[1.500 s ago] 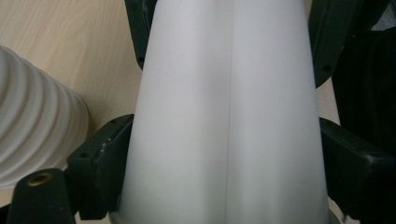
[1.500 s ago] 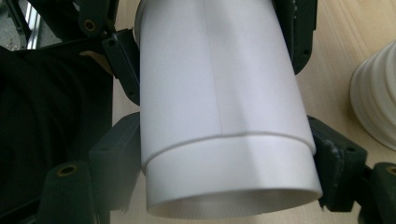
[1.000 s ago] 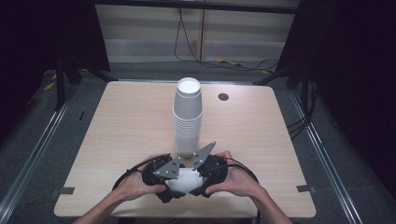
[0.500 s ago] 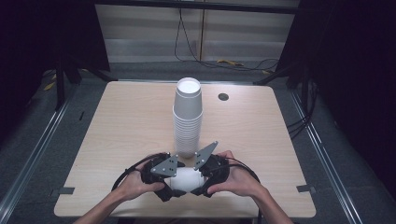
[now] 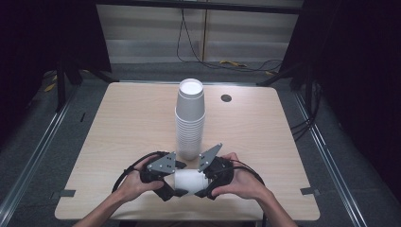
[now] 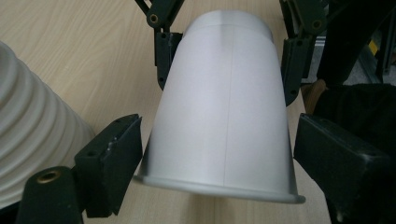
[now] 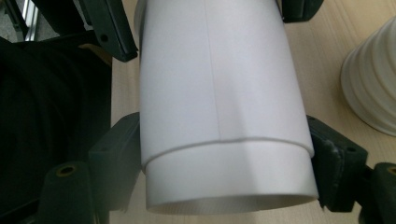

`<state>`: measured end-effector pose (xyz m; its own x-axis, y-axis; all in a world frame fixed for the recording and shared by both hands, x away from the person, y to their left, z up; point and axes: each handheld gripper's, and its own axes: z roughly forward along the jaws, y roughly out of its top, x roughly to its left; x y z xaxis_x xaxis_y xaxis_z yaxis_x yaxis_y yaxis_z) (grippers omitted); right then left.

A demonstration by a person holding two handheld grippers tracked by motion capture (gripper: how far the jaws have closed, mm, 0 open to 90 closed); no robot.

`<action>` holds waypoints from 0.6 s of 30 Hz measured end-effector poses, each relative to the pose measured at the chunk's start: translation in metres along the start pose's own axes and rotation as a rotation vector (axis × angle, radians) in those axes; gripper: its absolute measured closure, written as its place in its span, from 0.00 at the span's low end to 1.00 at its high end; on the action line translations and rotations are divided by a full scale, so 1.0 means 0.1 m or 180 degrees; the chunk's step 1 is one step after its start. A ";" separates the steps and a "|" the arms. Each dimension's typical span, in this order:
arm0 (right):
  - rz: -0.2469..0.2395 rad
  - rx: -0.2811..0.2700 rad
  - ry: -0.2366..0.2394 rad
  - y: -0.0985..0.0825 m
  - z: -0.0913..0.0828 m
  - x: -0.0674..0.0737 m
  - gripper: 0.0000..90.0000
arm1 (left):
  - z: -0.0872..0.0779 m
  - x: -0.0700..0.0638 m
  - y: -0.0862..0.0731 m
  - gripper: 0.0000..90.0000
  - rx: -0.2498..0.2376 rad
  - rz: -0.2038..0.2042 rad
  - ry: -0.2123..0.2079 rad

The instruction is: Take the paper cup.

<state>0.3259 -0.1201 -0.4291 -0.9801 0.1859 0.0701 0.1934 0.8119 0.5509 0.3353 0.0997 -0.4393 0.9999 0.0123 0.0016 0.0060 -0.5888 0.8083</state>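
**Two nested white cups held level between both grippers**

High view. The left gripper [image 5: 176, 185] and the right gripper [image 5: 202, 185] face each other near the front edge of the wooden table [image 5: 118, 123]. A white cup pair [image 5: 190, 182] lies on its side between them, just above the tabletop. A tall cup stack [image 5: 189, 120] stands upright, mouths down, directly behind the grippers at the table's middle. A small dark disc [image 5: 226, 98] sits in the tabletop near the far edge, well apart from the stack.

Left gripper view. The white cup pair [image 6: 224, 116] runs away from the camera, its rolled rim nearest. The left gripper [image 6: 217, 154] has its two black jaws on either side of the rim end — they have just been closing, and they flank the cup closely; firm contact cannot be confirmed. The right gripper [image 6: 224, 60] clasps the far end. The cup stack [image 6: 32, 126] stands at the left.

Right gripper view. The right gripper [image 7: 224, 158] pinches the cup pair [image 7: 219, 93] — its pads press both sides, at the line where the outer cup's edge crosses the inner cup. The cup stack [image 7: 373, 88] stands at the right.
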 end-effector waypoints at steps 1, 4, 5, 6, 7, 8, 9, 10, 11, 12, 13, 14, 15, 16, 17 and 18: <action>0.0007 -0.0009 -0.0003 -0.01 -0.01 0.00 0.25 | -0.01 0.00 0.00 0.17 -0.0030 -0.0025 -0.0004; 0.0012 -0.0019 -0.0040 -0.02 -0.02 -0.01 0.25 | -0.03 0.01 0.00 0.17 -0.0080 -0.0051 0.0016; 0.0037 -0.0028 -0.0039 -0.03 -0.03 -0.01 0.25 | -0.04 0.01 0.01 0.17 -0.0084 -0.0056 0.0048; 0.0040 -0.0039 -0.0056 -0.04 -0.03 -0.02 0.25 | -0.05 0.02 0.01 0.17 -0.0097 -0.0067 0.0075; 0.0040 -0.0041 -0.0064 -0.04 -0.04 -0.02 0.25 | -0.07 0.02 0.02 0.17 -0.0124 -0.0079 0.0104; 0.0079 -0.0040 -0.0058 -0.06 -0.04 -0.03 0.25 | -0.08 0.02 0.02 0.17 -0.0142 -0.0101 0.0111; 0.0076 -0.0049 -0.0058 -0.06 -0.04 -0.03 0.25 | -0.09 0.03 0.02 0.17 -0.0156 -0.0118 0.0126; 0.0099 -0.0055 -0.0057 -0.08 -0.04 -0.03 0.25 | -0.10 0.03 0.02 0.17 -0.0163 -0.0122 0.0144; 0.0098 -0.0061 -0.0054 -0.08 -0.03 -0.04 0.25 | -0.11 0.04 0.02 0.17 -0.0181 -0.0126 0.0163; 0.0107 -0.0062 -0.0067 -0.10 -0.04 -0.04 0.25 | -0.12 0.04 0.02 0.17 -0.0203 -0.0143 0.0167; 0.0113 -0.0070 -0.0062 -0.10 -0.04 -0.05 0.25 | -0.13 0.04 0.02 0.17 -0.0208 -0.0141 0.0180; 0.0136 -0.0069 -0.0077 -0.11 -0.05 -0.05 0.25 | -0.13 0.04 0.02 0.17 -0.0237 -0.0173 0.0191; 0.0137 -0.0088 -0.0077 -0.12 -0.05 -0.06 0.25 | -0.14 0.05 0.02 0.17 -0.0245 -0.0179 0.0194; 0.0166 -0.0090 -0.0085 -0.13 -0.06 -0.06 0.25 | -0.15 0.05 0.02 0.17 -0.0267 -0.0196 0.0205; 0.0167 -0.0092 -0.0089 -0.13 -0.06 -0.07 0.25 | -0.16 0.06 0.01 0.17 -0.0306 -0.0242 0.0247; 0.0181 -0.0097 -0.0100 -0.15 -0.05 -0.07 0.25 | -0.17 0.07 0.01 0.17 -0.0314 -0.0260 0.0273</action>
<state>0.3298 -0.1361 -0.4333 -0.9656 0.2489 0.0759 0.2466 0.7823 0.5719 0.3421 0.1129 -0.4289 0.9915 0.1284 -0.0196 0.0819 -0.5009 0.8616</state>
